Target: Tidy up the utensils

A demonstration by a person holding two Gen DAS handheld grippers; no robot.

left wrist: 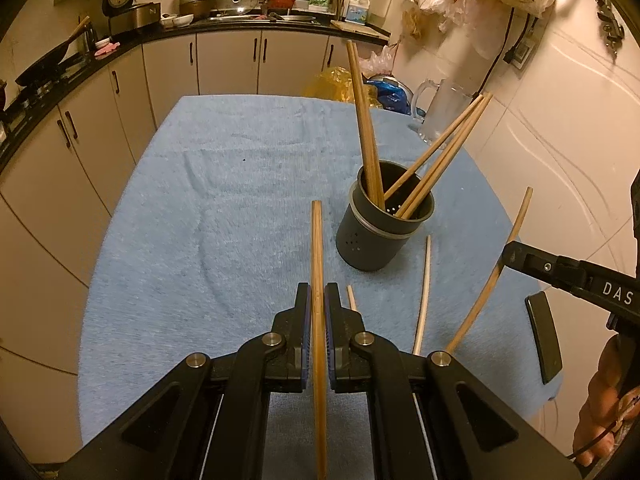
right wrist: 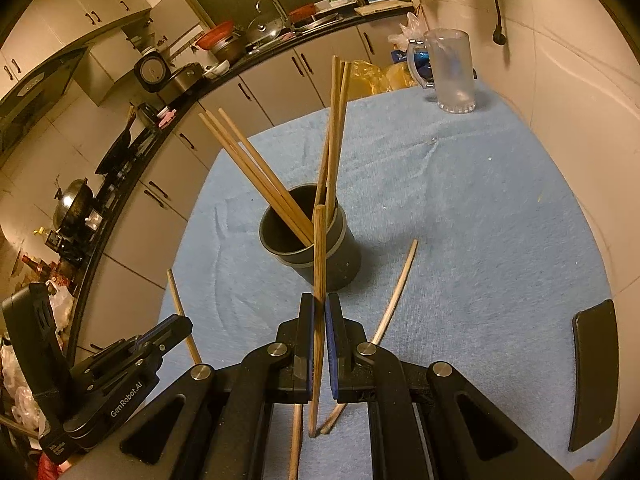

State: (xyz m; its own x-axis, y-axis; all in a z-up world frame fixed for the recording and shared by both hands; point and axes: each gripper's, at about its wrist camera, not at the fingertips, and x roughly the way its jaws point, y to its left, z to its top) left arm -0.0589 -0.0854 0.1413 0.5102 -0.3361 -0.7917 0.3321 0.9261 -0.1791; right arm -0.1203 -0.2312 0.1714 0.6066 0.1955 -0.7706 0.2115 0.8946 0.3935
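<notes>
Left wrist: left gripper [left wrist: 318,304] clamped on one chopstick [left wrist: 317,248], tip ending just left of the dark cup [left wrist: 376,236]. Cup stands on the blue towel [left wrist: 224,208], holds five chopsticks [left wrist: 366,128] leaning two ways. Loose pale chopstick [left wrist: 424,292] lies right of cup. Right gripper [left wrist: 505,254] reads "DAS".

Right wrist: right gripper [right wrist: 320,318] clamped on a chopstick [right wrist: 319,264] crossing the cup's [right wrist: 320,252] near rim. Clear mug [right wrist: 454,76] far behind cup. Left gripper [right wrist: 176,326] reads "GenRobot.AI".
</notes>
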